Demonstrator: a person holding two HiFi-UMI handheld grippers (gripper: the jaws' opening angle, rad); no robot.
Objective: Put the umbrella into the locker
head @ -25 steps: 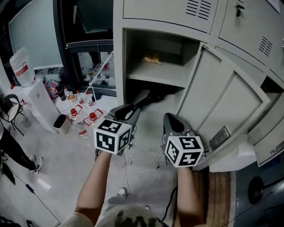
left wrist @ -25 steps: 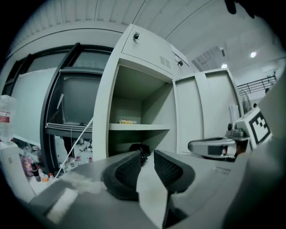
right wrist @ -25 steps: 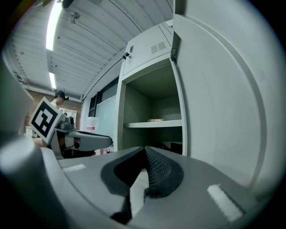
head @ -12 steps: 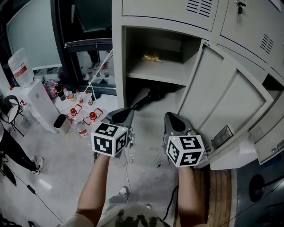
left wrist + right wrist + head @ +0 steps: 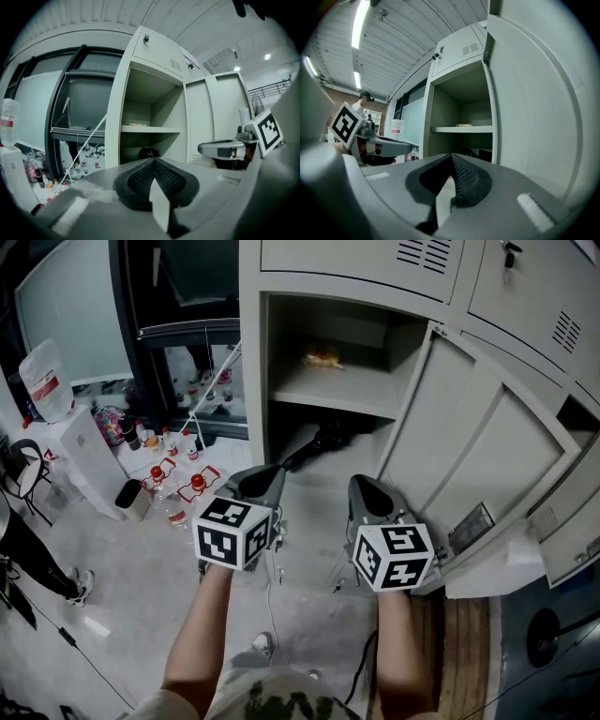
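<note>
Umbrella (image 5: 319,442), black and folded, lay inside the open grey metal locker (image 5: 251,381), likely done; left gripper's (image 5: 262,474) just-closed jaws and right gripper's (image 5: 361,486) were together, empty.

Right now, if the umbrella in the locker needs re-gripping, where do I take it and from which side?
Likely its near end: the umbrella lies slanted in the lower compartment, slim end toward the opening's left. Come in level from the front-left, under the shelf, jaws across its length; the open door crowds the right.
</note>
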